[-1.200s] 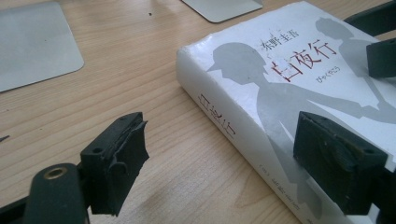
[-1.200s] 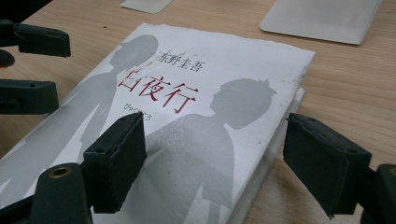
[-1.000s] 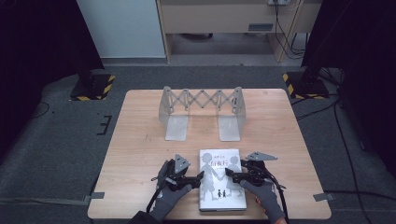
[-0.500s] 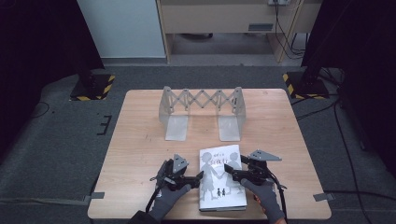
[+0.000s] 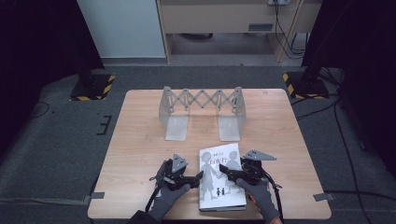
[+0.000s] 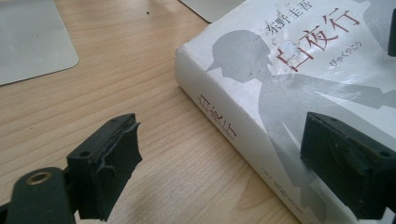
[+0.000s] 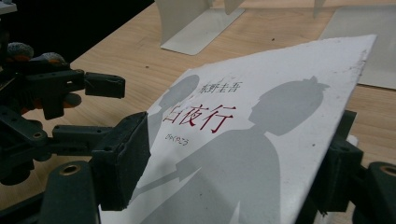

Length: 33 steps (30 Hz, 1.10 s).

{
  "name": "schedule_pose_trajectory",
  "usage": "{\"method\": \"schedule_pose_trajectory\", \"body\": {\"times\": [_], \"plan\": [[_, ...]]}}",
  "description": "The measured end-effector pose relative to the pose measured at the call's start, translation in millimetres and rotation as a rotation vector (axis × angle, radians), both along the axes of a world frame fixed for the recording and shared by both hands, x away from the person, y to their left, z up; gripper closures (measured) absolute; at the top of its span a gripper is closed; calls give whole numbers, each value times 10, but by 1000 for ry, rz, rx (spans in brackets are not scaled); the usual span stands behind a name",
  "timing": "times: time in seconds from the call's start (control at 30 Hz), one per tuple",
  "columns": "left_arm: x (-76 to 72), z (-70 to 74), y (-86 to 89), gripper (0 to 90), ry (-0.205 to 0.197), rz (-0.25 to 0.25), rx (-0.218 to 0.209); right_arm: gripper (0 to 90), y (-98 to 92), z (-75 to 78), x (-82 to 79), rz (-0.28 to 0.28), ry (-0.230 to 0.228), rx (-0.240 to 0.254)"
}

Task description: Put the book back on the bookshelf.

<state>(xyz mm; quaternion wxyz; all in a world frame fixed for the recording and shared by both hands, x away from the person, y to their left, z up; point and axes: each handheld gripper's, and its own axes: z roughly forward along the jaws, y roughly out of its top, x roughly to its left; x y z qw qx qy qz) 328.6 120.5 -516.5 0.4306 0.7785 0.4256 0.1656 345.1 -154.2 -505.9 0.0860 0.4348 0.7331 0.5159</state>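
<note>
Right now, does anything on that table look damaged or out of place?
Yes: the black pad on one jaw of the left gripper looks torn and ragged along its edge. The white book lies slightly askew, its cover scuffed and speckled.

Expanding metal bookend rack (image 5: 201,112), wooden table (image 5: 140,154)

One white book (image 5: 220,179) lies on one wooden table (image 5: 140,140); one expandable metal book rack (image 5: 201,111) stands with two flat base plates; two handheld grippers, left gripper (image 5: 198,178) and right gripper (image 5: 223,171); two gloved hands; two yellow-black striped stand bases on the floor.
</note>
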Motion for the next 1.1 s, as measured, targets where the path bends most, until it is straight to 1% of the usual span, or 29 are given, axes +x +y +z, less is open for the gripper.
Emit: {"method": "schedule_pose_trajectory", "body": {"times": [0.1, 0.13, 0.17, 0.23, 0.27, 0.3, 0.33, 0.37, 0.4, 0.43, 0.47, 0.5, 0.6, 0.73, 0.77, 0.8, 0.87, 0.97, 1.0, 1.03, 1.07, 1.1], "plan": [[3, -7, -2, 110, 3, -3, -11, 257, 5, -15, 14, 3, 17, -4], [4, -8, -3, 110, 2, -6, -11, 257, 11, -18, 15, 7, 33, -1], [4, -8, -3, 110, 2, -6, -11, 257, 11, -18, 15, 7, 33, -1], [9, -12, 0, 110, 3, -11, -17, 297, 39, -35, 24, 33, 55, 3], [11, -13, 3, 110, 4, -12, -18, 281, 64, -42, 22, 44, 65, 4], [11, -13, 3, 109, 4, -12, -18, 281, 64, -42, 22, 44, 65, 4], [11, -13, 6, 108, -1, -17, -12, 297, 89, -49, 18, 30, 61, -12], [11, -13, 6, 108, -1, -17, -12, 297, 89, -49, 18, 30, 61, -12], [8, -12, 2, 108, -5, -17, -9, 349, 71, -55, 25, 9, 74, -3], [8, -12, 2, 108, -5, -17, -9, 349, 71, -55, 25, 9, 74, -3], [8, -11, 2, 108, -4, -17, -9, 388, 58, -57, 30, -4, 81, 4], [8, -11, 2, 108, -4, -17, -9, 388, 58, -57, 30, -4, 81, 4], [12, -11, 7, 109, 1, -17, -13, 447, 38, -46, 35, -18, 93, 19], [8, -8, -1, 116, 0, -17, -23, 518, 28, -9, 33, -33, 85, 36], [9, -9, -2, 116, 3, -18, -29, 518, 28, -9, 33, -33, 85, 36], [11, -9, 0, 118, 7, -20, -40, 551, 19, 9, 25, -46, 86, 55], [13, -9, 4, 119, 11, -25, -47, 572, 17, 19, 15, -53, 84, 66], [14, -9, 5, 119, 17, -31, -59, 585, 13, 43, 3, -54, 79, 69], [9, -7, -3, 118, 17, -38, -73, 595, 19, 66, -7, -51, 63, 57], [9, -7, -3, 117, 17, -38, -73, 595, 19, 66, -7, -51, 63, 57], [7, -5, -6, 115, 21, -51, -84, 618, 13, 95, -25, -47, 51, 62], [4, -6, -14, 113, 23, -57, -96, 629, 12, 105, -36, -46, 52, 71]]}}
